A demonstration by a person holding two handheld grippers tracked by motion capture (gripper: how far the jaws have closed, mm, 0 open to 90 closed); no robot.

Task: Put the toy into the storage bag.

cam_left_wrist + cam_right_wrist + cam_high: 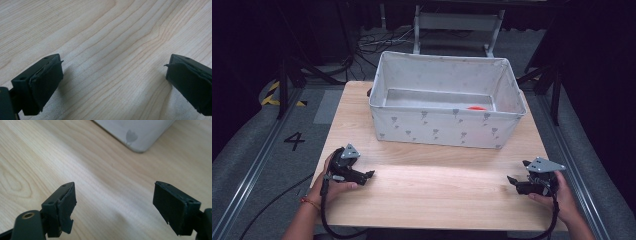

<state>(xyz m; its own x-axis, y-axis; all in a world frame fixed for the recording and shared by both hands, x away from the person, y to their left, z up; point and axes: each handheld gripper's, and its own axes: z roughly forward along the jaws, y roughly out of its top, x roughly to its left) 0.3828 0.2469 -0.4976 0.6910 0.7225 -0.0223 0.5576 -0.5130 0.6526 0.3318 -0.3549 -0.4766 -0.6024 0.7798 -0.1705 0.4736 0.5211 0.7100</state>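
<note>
An orange thing (476, 108) in the bin (447, 127) is mostly hidden by the near wall; what it is cannot be told. The bin stands at the far middle of the table (437, 190). The left gripper (368, 175) and right gripper (512, 180) sit low at the near corners, pointing inward, jaws wide apart and empty.

A black number "4" (294, 140) stands on the grey floor left of the table (432, 195).
</note>
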